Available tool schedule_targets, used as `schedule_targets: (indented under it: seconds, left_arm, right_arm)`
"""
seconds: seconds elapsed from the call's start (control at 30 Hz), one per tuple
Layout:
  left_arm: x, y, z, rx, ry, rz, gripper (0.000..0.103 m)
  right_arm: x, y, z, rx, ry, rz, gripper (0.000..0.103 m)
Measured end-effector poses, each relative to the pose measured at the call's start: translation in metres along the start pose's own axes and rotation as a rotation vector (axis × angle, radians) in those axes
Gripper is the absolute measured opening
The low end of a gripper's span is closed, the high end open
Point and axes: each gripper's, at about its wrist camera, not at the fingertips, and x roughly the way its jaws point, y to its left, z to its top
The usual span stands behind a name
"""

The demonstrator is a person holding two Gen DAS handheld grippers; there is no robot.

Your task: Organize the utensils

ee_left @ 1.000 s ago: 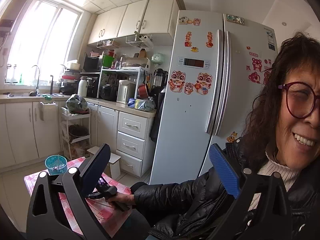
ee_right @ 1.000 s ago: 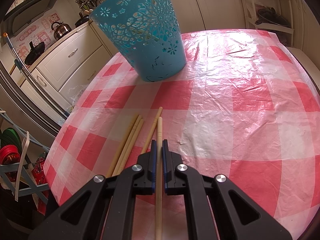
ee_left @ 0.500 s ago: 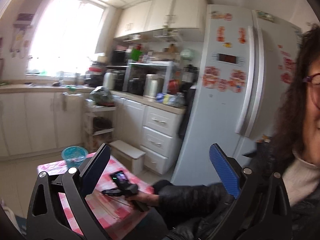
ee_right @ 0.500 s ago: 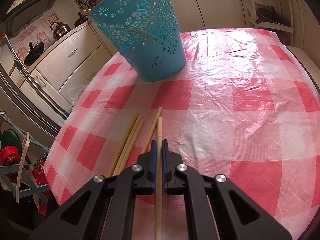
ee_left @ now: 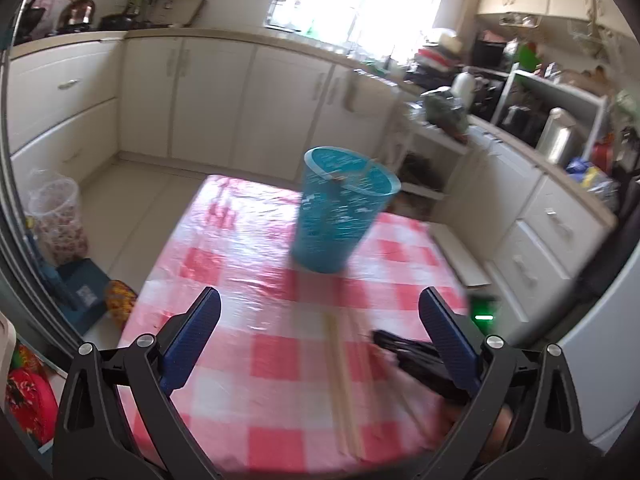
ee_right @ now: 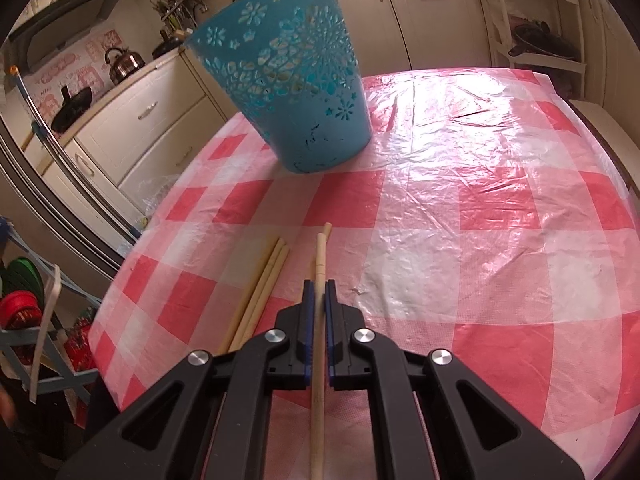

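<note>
A perforated blue basket (ee_right: 288, 80) stands upright at the far side of the red-and-white checked table (ee_right: 480, 240). My right gripper (ee_right: 319, 292) is shut on one pale wooden chopstick (ee_right: 320, 256), low over the cloth. Beside it to the left lie three more chopsticks (ee_right: 264, 280), and another chopstick tip (ee_right: 327, 229) shows just behind the held one. In the left wrist view my left gripper (ee_left: 322, 336) hangs open and empty above the near part of the table (ee_left: 248, 264), facing the basket (ee_left: 344, 208). Blurred chopsticks (ee_left: 344, 380) lie between its fingers' lines, with the right gripper (ee_left: 408, 354) beside them.
A patterned waste bin (ee_left: 56, 216) and a blue box (ee_left: 80, 288) sit on the floor left of the table. A white step stool (ee_left: 460, 256) stands by the drawers on the right. Kitchen cabinets (ee_left: 208, 92) run behind.
The left wrist view has swung from the person and the fridge down onto the table and basket; its jaws stay open. The right gripper has kept still, shut on the chopstick.
</note>
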Motion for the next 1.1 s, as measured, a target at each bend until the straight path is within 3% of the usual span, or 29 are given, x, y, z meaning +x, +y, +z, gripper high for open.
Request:
schedule_targets:
  seconds: [0.1, 0.23, 0.37, 0.63, 0.87, 0.97, 1.1]
  left_arm:
    - [0.041, 0.019, -0.009, -0.015, 0.005, 0.109, 0.095]
    - [0.087, 0.063, -0.017, -0.165, 0.063, 0.177, 0.095]
    - [0.108, 0.086, -0.028, -0.223, 0.070, 0.212, 0.095]
    - [0.126, 0.108, -0.045, -0.290, 0.111, 0.211, 0.095]
    - [0.134, 0.089, -0.043, -0.201, 0.163, 0.214, 0.095]
    - [0.136, 0.089, -0.042, -0.199, 0.180, 0.212, 0.095]
    - [0.135, 0.091, -0.043, -0.209, 0.172, 0.201, 0.095]
  right_arm:
    - [-0.003, -0.003, 0.001, 0.019, -0.009, 0.037, 0.006]
    - [-0.003, -0.007, 0.002, 0.046, -0.011, 0.054, 0.006]
    - [-0.010, -0.012, 0.005, 0.103, -0.038, 0.131, 0.006]
    - [-0.073, 0.005, 0.041, 0.104, -0.228, 0.319, 0.006]
    - [-0.117, 0.037, 0.138, 0.074, -0.491, 0.424, 0.006]
    - [-0.104, 0.048, 0.185, 0.060, -0.586, 0.408, 0.006]
    - [-0.064, 0.051, 0.228, 0.074, -0.604, 0.335, 0.006]
